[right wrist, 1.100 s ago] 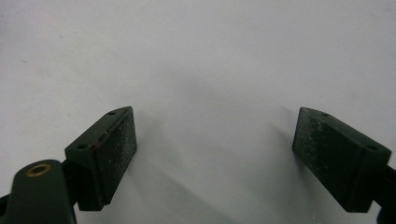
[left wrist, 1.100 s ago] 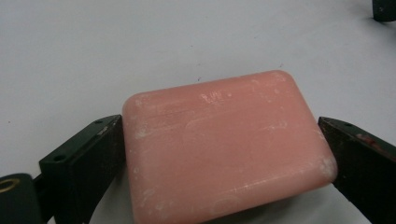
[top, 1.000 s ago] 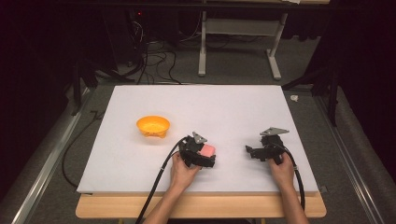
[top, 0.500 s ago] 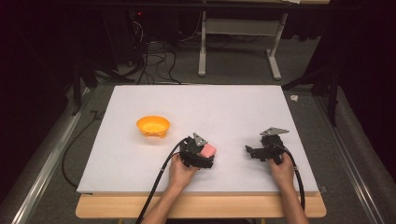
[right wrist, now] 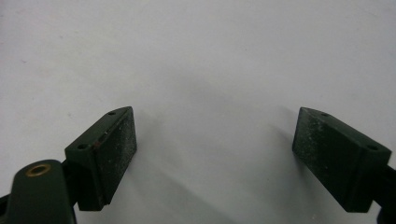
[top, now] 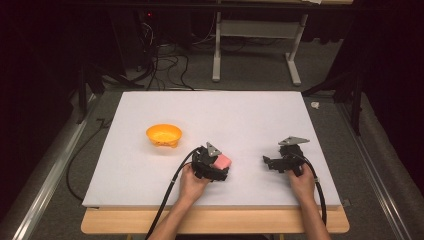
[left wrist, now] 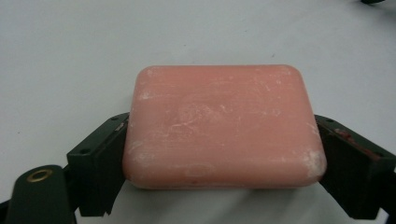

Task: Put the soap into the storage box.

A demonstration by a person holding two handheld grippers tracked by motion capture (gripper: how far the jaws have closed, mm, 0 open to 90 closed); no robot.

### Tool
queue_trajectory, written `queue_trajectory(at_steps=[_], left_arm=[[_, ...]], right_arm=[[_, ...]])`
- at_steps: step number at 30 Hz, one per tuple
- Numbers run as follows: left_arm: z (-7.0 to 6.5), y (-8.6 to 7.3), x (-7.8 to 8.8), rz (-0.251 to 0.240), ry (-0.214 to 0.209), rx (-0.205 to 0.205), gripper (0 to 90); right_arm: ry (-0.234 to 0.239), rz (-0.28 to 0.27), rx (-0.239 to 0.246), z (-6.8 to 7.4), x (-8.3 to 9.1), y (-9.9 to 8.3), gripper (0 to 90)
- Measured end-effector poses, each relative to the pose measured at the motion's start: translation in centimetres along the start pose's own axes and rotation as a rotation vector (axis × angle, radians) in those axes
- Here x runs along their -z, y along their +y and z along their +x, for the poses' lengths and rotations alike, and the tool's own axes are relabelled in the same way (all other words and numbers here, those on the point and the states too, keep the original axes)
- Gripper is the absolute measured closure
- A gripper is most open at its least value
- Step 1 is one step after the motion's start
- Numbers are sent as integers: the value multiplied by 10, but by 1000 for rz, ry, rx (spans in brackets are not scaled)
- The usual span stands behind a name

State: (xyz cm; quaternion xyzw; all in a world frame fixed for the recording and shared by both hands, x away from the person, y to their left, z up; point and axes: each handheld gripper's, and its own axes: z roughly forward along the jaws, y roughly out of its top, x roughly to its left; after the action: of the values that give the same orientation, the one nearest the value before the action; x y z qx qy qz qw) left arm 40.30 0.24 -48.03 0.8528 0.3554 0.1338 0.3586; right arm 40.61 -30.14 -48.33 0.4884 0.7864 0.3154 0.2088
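A pink bar of soap (left wrist: 219,126) lies flat on the white table top between the two black jaws of my left gripper (left wrist: 219,158). Both pads press on its short sides; the jaws have just been closing on it. From above, the soap (top: 223,161) sits at the tip of the left gripper (top: 221,166), near the table's front middle. My right gripper (top: 268,163) rests on the table to the right of it, jaws pointing left. Its jaws (right wrist: 215,154) stand wide apart over bare table with nothing between them.
An orange bowl (top: 163,134) stands on the white table top (top: 250,115), left of and a little behind the left gripper. Black cables trail from both grippers over the wooden front edge (top: 215,222). Table legs and cables stand on the floor beyond.
The left gripper's jaws have drawn in against the pink soap. Neither hand has shifted, and the bowl stays put.
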Motion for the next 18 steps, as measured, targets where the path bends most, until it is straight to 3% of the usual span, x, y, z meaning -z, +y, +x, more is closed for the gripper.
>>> queue_trajectory(at_steps=[18], left_arm=[[8, 2, 27, -64, -17, 12, 138]], right_arm=[[1, 1, -3, 0, 0, 0, 144]])
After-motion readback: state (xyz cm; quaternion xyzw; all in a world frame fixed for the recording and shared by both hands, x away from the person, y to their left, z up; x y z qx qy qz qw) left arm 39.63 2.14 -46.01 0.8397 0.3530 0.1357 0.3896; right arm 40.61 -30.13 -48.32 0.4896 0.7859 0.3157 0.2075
